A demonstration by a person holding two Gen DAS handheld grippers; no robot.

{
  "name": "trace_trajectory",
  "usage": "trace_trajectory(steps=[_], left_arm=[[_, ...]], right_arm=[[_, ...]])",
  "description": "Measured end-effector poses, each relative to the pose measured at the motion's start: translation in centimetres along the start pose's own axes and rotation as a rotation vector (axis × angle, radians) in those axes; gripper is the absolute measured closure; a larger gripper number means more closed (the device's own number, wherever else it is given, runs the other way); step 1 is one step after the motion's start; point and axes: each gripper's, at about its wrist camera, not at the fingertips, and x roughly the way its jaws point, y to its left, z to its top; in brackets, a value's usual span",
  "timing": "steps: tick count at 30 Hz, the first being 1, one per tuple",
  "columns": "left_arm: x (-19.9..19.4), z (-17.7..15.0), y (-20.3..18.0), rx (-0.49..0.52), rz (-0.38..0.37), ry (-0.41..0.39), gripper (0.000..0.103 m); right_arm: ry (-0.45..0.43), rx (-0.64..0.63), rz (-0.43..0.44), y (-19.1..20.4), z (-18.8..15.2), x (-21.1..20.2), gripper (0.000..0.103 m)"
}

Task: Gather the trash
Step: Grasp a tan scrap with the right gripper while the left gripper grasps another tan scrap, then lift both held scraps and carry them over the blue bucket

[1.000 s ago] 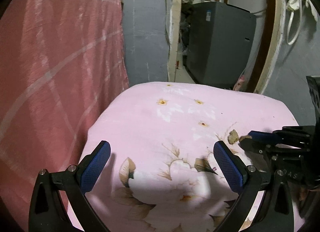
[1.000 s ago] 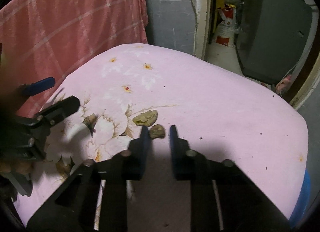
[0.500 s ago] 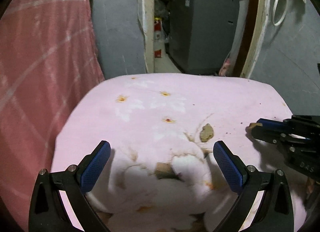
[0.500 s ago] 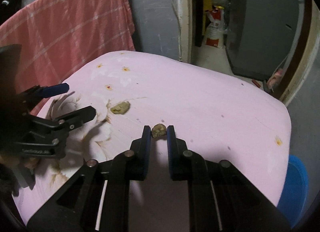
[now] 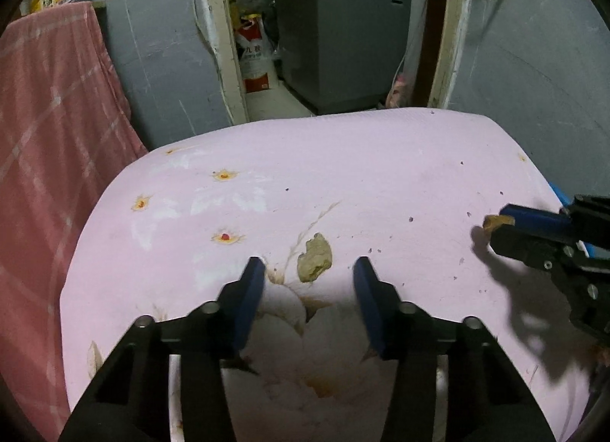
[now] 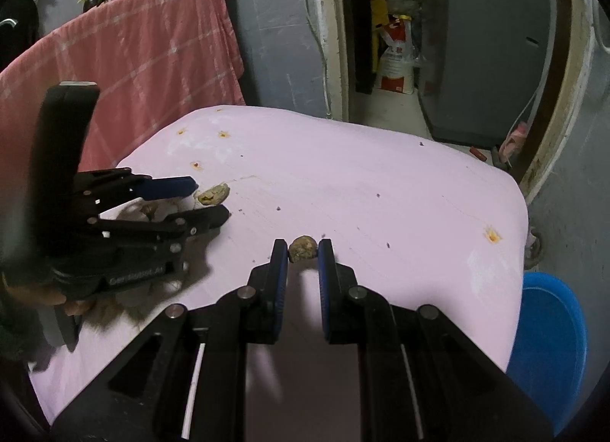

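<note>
Trash here is two small crumpled scraps, tan-brown and lumpy, on a pink flowered cloth (image 5: 381, 160) that covers a table. The larger scrap (image 5: 315, 258) is pale olive-tan with an irregular, torn outline; it lies on the cloth near the printed flower stem, between the tips of the left gripper (image 5: 309, 270). That gripper's blue-padded fingers (image 5: 251, 289) are closing around it, yet a gap shows on each side of the scrap, so they do not press it. In the right wrist view the same scrap (image 6: 212, 193) sits between the two finger tips of the left gripper (image 6: 207, 200).

The smaller scrap (image 6: 303, 247) is a darker brown, rounded wad. It is pinched at the tips of the right gripper (image 6: 303, 249), whose fingers are drawn close together on it. From the left wrist view it shows as a tan bit (image 5: 495, 221) at the tip of the right gripper (image 5: 495, 228), apparently lifted off the cloth, though the angle makes that hard to confirm.

A blue tub (image 6: 549, 350) stands off the right edge of the table, lower than the top; its inside is not visible. A pink checked towel (image 6: 145, 57) hangs at the far left.
</note>
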Motion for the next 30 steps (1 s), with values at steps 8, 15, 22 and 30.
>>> trace_trajectory(steps=[8,15,22,30], left_arm=[[-0.2,0.1,-0.1,-0.055,-0.015,0.009,0.088],[-1.4,-0.5,0.0,-0.112,-0.068,-0.018,0.089],[-4.0,-2.1,0.5,-0.196,-0.143,-0.094,0.089],[-8.3,-3.3,-0.9,-0.238,-0.203,-0.222,0.089]], right_arm=[[-0.009,0.017,0.003,-0.4,-0.8,-0.5,0.087],[-0.063,0.051,0.01,-0.7,-1.5,-1.8,0.087],[-0.175,0.078,-0.004,-0.1,-3.7,-3.9,0.087],[-0.336,0.082,-0.048,1.0,-5.0,-7.8,0.087]])
